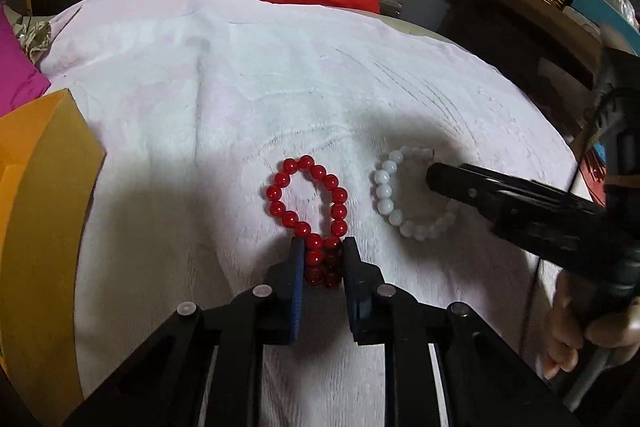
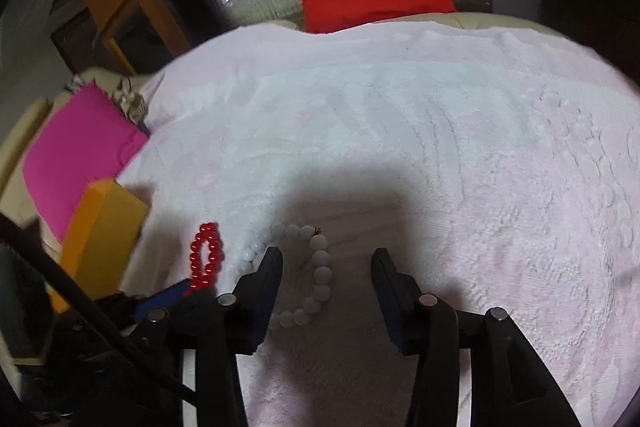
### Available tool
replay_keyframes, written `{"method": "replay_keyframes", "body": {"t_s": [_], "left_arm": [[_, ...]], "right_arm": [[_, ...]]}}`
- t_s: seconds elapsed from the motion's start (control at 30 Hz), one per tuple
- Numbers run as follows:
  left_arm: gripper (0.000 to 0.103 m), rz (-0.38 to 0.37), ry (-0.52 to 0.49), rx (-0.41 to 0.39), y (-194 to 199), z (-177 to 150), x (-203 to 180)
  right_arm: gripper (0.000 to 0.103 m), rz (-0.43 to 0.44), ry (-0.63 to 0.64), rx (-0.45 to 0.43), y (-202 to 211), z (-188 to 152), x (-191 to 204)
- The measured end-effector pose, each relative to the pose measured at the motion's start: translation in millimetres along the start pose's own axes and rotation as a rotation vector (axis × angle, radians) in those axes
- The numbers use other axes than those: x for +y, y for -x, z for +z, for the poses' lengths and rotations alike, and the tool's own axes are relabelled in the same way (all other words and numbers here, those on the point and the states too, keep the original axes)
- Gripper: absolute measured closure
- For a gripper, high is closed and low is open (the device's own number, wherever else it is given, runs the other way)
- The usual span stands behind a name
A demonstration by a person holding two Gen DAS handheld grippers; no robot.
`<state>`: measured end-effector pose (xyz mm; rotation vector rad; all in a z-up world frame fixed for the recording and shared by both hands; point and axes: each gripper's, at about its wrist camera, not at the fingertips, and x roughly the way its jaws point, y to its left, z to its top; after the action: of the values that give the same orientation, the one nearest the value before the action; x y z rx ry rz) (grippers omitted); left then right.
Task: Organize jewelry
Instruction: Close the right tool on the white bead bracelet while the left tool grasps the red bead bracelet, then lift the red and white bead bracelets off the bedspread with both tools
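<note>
On the pale pink towel (image 1: 240, 87), the left gripper (image 1: 322, 247) pinches the near end of the red bead bracelet (image 1: 308, 203), while the right gripper (image 2: 326, 259) stands parted over the white bead bracelet (image 2: 320, 267), whose right side lies between its fingers.

my left gripper (image 1: 322, 247) and right gripper (image 2: 326, 259) are black linkages with silver rivets, blue-lined fingers, a thin black cable.
</note>
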<state>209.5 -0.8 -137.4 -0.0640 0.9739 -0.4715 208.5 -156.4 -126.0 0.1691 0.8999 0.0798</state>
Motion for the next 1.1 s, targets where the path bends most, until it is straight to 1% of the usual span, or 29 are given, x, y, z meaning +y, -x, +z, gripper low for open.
{"method": "replay_keyframes", "body": {"t_s": [0.03, 0.07, 0.17, 0.3, 0.43, 0.53, 0.63, 0.7, 0.83, 0.9, 0.97, 1.1], "left_arm": [[0.084, 0.002, -0.003, 0.003, 0.2, -0.8, 0.3], [0.084, 0.004, -0.007, 0.004, 0.0, -1.5, -0.4], [0.084, 0.009, -0.015, 0.006, 0.0, -2.5, -0.2], [0.083, 0.02, -0.027, 0.003, 0.4, -4.0, -1.7], [0.075, 0.03, -0.04, 0.001, -0.5, -3.7, -6.8], [0.074, 0.051, -0.049, -0.001, -2.0, -2.9, -11.7], [0.074, 0.073, -0.056, -0.004, -5.5, -0.9, -17.1], [0.074, 0.089, -0.065, -0.006, -7.7, 0.0, -20.4], [0.075, 0.111, -0.083, -0.009, -5.0, -4.9, -25.0], [0.076, 0.118, -0.093, -0.01, -3.5, -5.5, -25.9], [0.08, 0.119, -0.098, -0.011, -3.6, -3.5, -26.9], [0.084, 0.122, -0.112, -0.012, -4.0, -1.8, -28.6]], "right_arm": [[0.075, -0.044, 0.029, -0.002, -2.0, -0.9, 1.7], [0.077, -0.056, 0.045, -0.006, -2.4, -1.4, 2.9], [0.092, -0.073, 0.063, -0.018, 0.9, -1.2, 2.2], [0.092, -0.08, 0.053, -0.026, 9.0, 0.2, -6.9], [0.093, -0.107, 0.046, -0.041, 20.2, 0.4, -19.7], [0.093, -0.128, 0.02, -0.047, 28.4, 1.8, -35.8], [0.093, -0.124, -0.023, -0.05, 34.8, 3.2, -51.3], [0.093, -0.108, -0.044, -0.031, 33.4, 2.9, -56.9], [0.092, -0.091, -0.053, 0.016, 25.1, -1.0, -56.9], [0.09, -0.09, -0.054, 0.018, 24.0, -1.8, -55.8], [0.089, -0.088, -0.06, 0.024, 23.0, -1.9, -55.8], [0.089, -0.088, -0.045, 0.02, 20.1, -0.4, -56.0]]}}
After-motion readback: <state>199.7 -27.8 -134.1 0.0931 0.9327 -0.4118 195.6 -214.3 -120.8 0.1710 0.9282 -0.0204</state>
